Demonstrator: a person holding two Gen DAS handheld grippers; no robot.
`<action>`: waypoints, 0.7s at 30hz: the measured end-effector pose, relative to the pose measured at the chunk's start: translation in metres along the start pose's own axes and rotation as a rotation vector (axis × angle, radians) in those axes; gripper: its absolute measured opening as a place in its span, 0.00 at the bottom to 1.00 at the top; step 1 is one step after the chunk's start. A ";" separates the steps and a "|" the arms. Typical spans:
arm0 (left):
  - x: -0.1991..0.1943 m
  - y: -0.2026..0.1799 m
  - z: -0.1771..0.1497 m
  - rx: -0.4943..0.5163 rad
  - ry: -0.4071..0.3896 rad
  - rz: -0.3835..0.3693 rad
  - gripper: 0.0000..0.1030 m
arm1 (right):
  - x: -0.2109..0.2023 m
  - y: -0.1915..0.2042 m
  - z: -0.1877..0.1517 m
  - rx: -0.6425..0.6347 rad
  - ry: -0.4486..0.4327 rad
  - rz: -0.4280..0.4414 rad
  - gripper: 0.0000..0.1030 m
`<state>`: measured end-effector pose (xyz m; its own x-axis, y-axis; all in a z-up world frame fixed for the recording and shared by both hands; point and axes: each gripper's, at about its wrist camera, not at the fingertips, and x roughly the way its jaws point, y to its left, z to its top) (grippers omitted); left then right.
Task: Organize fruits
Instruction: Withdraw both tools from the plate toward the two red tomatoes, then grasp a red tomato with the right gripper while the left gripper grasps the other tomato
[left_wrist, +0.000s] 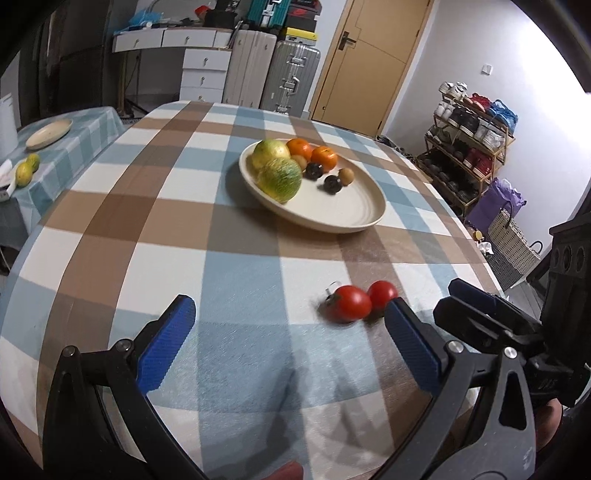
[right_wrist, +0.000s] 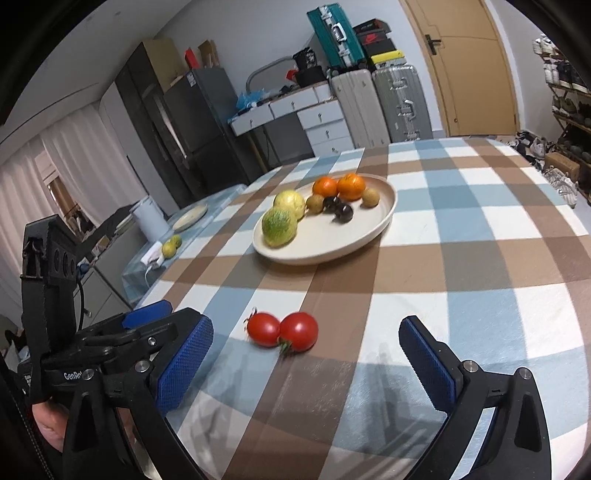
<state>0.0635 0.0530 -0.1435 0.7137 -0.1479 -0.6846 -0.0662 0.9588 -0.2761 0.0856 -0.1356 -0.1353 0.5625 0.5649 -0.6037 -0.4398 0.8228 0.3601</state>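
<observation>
The right claw (right_wrist: 306, 354) stands with its jaws spread as wide as they go and nothing gripped; its blue pads (right_wrist: 186, 363) touch only air above the checked cloth of the bench (right_wrist: 480, 258). The two red tomatoes (right_wrist: 282, 329) lie side by side, touching each other, just ahead of this claw and slightly toward its left finger, not yet between the pads.

The left claw (left_wrist: 291, 332) is also wide open and empty. From its own view the same tomatoes (left_wrist: 360, 302) lie just beyond the tip of its right finger, very near that pad; whether pad and fruit touch cannot be told. The right claw's fingers (left_wrist: 476, 314) show just beside the left claw's right finger, and a person's hand (right_wrist: 51, 424) can be seen behind the left claw's frame.

Well ahead of both claws sits a cream plate (right_wrist: 369, 236). It holds two large yellow-green fruits (right_wrist: 279, 226) on the side toward the left claw, two oranges (right_wrist: 338, 185) at the far rim, two small brown fruits (right_wrist: 370, 196), and two small dark round fruits (right_wrist: 343, 211) near the middle. The half of the plate nearest the claws is bare.

Far off to the left of the claws, a second table carries another plate (left_wrist: 50, 133) and two small yellow-green fruits (left_wrist: 27, 170) lying loose beside it.
</observation>
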 end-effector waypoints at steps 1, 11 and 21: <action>0.001 0.002 -0.001 -0.004 0.006 0.000 0.99 | 0.003 0.002 -0.001 -0.006 0.014 0.000 1.00; 0.014 0.016 -0.005 -0.040 0.051 0.000 0.99 | 0.030 0.003 0.001 -0.018 0.100 0.001 1.00; 0.017 0.017 -0.006 -0.035 0.070 -0.022 0.99 | 0.049 -0.003 0.005 0.026 0.162 0.043 0.63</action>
<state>0.0704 0.0655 -0.1644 0.6651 -0.1867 -0.7231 -0.0761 0.9463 -0.3143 0.1179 -0.1100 -0.1620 0.4225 0.5840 -0.6931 -0.4417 0.8004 0.4052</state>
